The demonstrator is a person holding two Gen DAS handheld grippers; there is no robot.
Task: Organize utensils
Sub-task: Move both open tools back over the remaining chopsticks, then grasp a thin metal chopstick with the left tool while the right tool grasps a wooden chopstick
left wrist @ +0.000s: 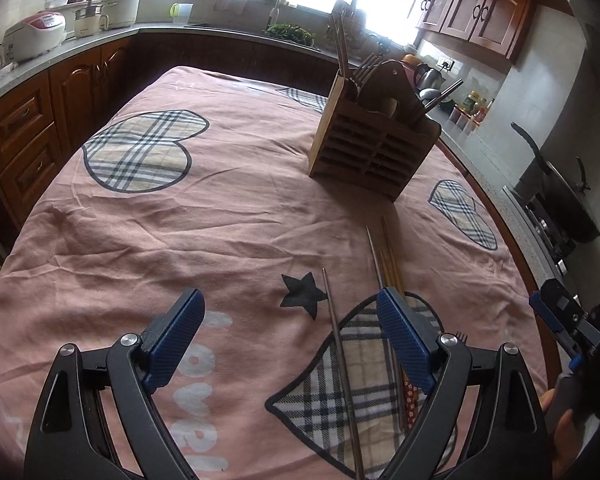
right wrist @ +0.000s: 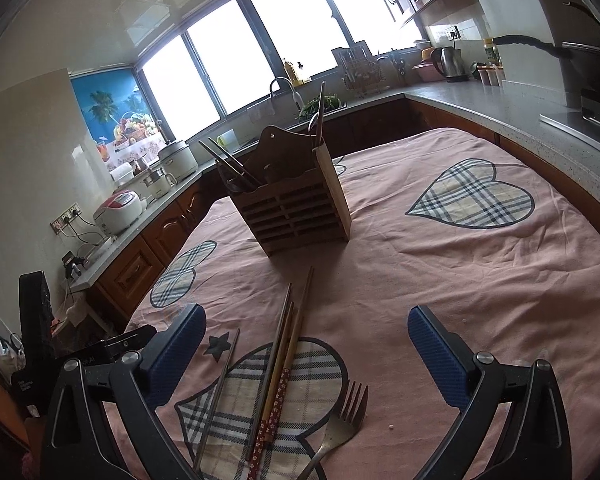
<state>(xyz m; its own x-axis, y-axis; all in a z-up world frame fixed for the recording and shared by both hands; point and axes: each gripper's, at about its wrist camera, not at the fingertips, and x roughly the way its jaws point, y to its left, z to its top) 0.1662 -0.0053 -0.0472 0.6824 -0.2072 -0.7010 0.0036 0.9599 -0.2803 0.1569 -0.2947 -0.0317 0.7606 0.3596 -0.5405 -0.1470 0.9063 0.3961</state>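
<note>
Both grippers [left wrist: 290, 316] [right wrist: 306, 332] gape — chopsticks [right wrist: 288, 344] mid-cloth, holder [right wrist: 300, 204] well beyond.

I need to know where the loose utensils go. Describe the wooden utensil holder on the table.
The wooden utensil holder stands upright on the pink tablecloth, beyond the loose chopsticks. It looks like brown wood, with a slatted front, a taller arched back panel with a small hole, and a lighter side board. Forks, dark chopsticks and other handles already stick out of its top. Neither gripper touches it.
</note>
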